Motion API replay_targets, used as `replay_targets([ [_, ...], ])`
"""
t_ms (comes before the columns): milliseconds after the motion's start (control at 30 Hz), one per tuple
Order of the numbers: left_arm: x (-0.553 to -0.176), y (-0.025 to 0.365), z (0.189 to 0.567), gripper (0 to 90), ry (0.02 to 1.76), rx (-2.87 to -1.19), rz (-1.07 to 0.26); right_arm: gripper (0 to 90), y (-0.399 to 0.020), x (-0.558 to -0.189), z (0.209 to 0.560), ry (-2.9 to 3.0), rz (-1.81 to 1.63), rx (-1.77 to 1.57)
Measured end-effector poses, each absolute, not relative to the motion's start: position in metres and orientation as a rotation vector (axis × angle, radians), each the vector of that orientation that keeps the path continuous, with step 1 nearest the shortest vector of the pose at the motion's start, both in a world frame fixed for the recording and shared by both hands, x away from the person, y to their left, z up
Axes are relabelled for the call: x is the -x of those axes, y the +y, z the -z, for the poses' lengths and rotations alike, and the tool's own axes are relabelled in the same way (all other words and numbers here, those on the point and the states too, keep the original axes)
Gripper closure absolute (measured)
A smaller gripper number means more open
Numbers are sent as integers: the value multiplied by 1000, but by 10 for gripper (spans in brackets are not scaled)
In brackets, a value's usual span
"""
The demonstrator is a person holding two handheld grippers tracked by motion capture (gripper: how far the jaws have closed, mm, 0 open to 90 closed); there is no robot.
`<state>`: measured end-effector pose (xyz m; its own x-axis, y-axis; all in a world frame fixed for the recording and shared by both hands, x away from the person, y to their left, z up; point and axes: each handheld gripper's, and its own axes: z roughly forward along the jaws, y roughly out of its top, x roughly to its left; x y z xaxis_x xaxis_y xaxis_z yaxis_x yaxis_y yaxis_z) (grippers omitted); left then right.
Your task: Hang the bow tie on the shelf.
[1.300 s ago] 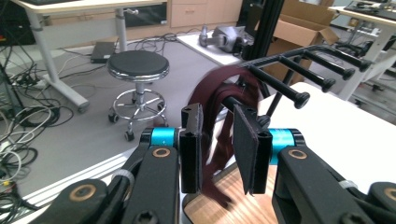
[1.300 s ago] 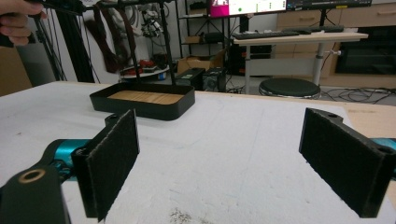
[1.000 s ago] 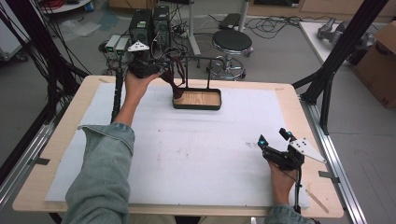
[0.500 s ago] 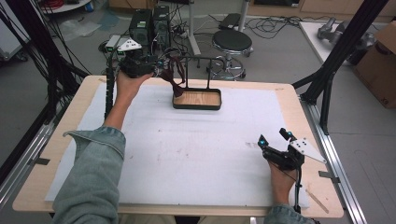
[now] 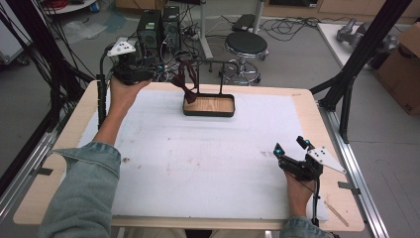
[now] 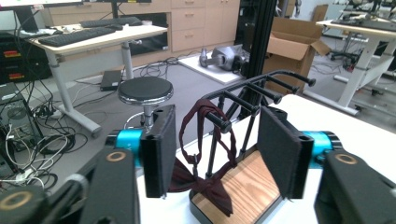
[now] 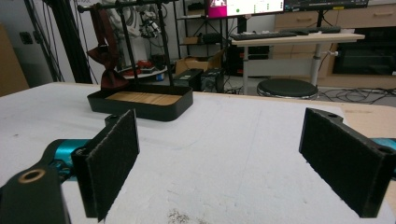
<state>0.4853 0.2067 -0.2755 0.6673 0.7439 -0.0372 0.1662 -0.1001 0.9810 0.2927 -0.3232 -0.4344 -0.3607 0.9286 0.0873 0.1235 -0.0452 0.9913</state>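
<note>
While the left gripper [image 5: 166, 74] hangs at the far left corner of the table [image 5: 297, 96], we find its jaws parted, having just been opening; in the left gripper view [image 6: 215, 151] the dark red bow tie [image 6: 205, 179] shows between the two pads but neither pad presses on it. We note that the bow tie [image 5: 187, 82] hangs by its strap from the outermost peg of a black rack [image 5: 218, 67], its bow drooping at the near left edge of the wooden tray [image 5: 210, 105] that forms the rack's base. We see the tray standing on the white mat [image 5: 198, 158] toward the far side. We record the right gripper [image 5: 289, 146] at the near right of the mat, well apart from the rack, its jaws spread wide with nothing between them.
</note>
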Motion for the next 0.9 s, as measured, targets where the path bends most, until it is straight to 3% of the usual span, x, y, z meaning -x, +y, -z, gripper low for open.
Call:
replay_targets([
  [367,-458,226,275,342,770,-1598,-599,112,-323,-293,434,1535,-1475,-1147],
  [900,-397,259,281,288,749,-1575,-670,112,-323,-292,434,1537,-1471,-1152],
])
